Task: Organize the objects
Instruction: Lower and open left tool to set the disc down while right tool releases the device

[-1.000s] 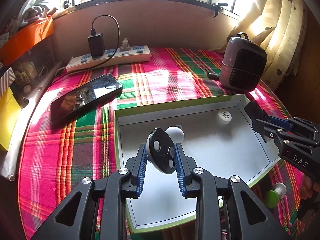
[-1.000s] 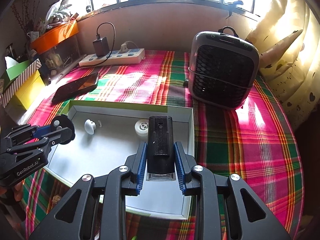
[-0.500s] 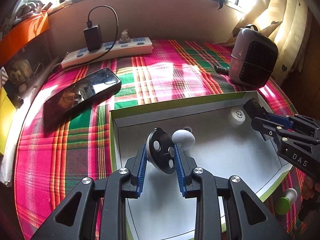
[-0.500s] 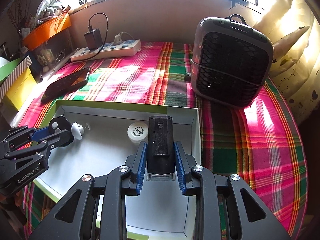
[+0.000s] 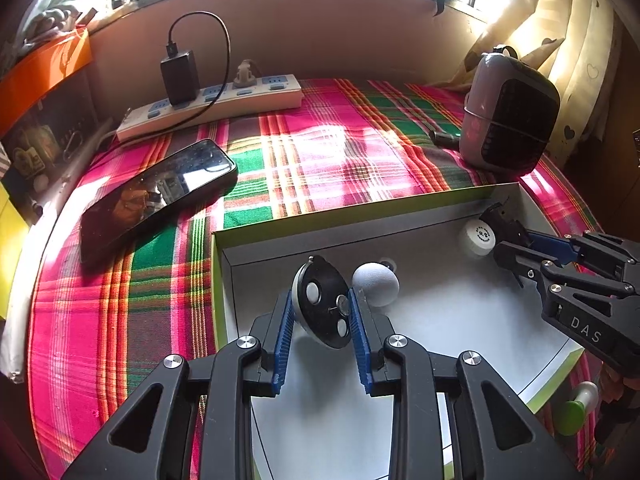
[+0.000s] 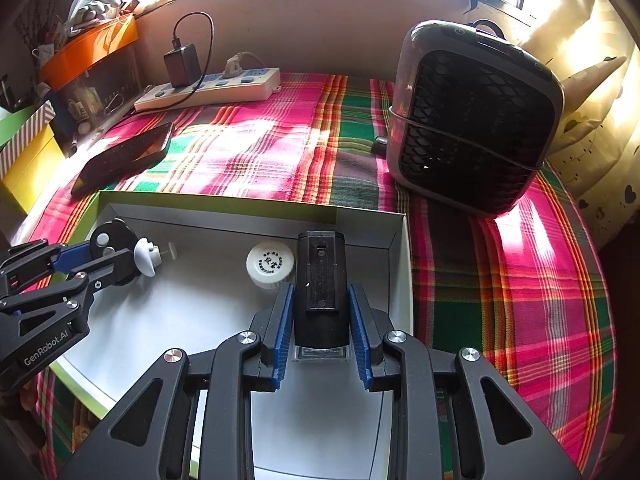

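My left gripper (image 5: 322, 308) is shut on a black round disc (image 5: 322, 304) with white dots, held over the left part of an open white box (image 5: 280, 248) with green outer sides. A white knob-shaped piece (image 5: 376, 283) lies in the box just beyond the disc. My right gripper (image 6: 320, 312) is shut on an upright black block (image 6: 320, 276) over the box's right part (image 6: 394, 240). A white bottle cap (image 6: 270, 262) lies just left of the block. The left gripper (image 6: 98, 254) shows at the right wrist view's left side, the right gripper (image 5: 510, 236) at the left wrist view's right side.
A black phone (image 5: 156, 196) lies on the plaid cloth left of the box. A white power strip (image 5: 212, 106) with a black charger runs along the back wall. A grey fan heater (image 6: 472, 120) stands at the back right. A green-and-white item (image 5: 576, 406) lies beside the box's near right corner.
Both grippers moved forward and a little down over the box with their loads. The white knob piece and the cap now appear closer to the fingertips.
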A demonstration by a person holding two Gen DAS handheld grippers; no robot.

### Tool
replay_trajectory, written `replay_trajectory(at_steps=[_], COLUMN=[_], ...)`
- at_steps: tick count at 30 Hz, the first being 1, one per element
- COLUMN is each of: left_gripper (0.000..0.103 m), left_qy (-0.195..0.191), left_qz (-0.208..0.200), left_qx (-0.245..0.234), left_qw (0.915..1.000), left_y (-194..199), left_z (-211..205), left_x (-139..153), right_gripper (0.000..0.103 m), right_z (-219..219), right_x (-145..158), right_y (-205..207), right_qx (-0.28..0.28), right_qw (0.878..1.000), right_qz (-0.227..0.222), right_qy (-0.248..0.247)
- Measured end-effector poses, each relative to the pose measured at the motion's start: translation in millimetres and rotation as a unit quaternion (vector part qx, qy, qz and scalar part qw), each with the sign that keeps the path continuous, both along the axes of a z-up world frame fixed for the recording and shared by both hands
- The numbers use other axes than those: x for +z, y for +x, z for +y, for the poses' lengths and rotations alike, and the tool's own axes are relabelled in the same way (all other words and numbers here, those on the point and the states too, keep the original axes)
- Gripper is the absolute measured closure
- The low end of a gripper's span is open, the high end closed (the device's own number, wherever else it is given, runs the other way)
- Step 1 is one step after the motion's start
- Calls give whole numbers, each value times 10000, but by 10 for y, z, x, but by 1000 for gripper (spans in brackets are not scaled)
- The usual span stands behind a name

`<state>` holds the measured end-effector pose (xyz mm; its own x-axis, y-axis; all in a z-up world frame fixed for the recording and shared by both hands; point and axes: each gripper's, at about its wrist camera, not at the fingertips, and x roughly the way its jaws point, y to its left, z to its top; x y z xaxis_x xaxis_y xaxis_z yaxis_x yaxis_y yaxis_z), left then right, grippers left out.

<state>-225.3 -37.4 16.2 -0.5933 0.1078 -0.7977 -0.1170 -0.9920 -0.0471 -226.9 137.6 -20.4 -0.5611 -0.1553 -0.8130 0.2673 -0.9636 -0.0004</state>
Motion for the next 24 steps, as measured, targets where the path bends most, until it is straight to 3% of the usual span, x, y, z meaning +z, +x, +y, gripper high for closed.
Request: replay_trajectory(at_steps=[24], left_gripper=[77], left_qy=[-10], left_qz=[-8], left_qx=[-9], left_qw=[10000], left_y=[-24], left_z=[4], left_x=[-4], right_gripper=[75], right_z=[-34], right_x=[-29], right_y=[-30], right_qx=[38], right_qw=[9999], right_qz=[-72], right_qy=[59])
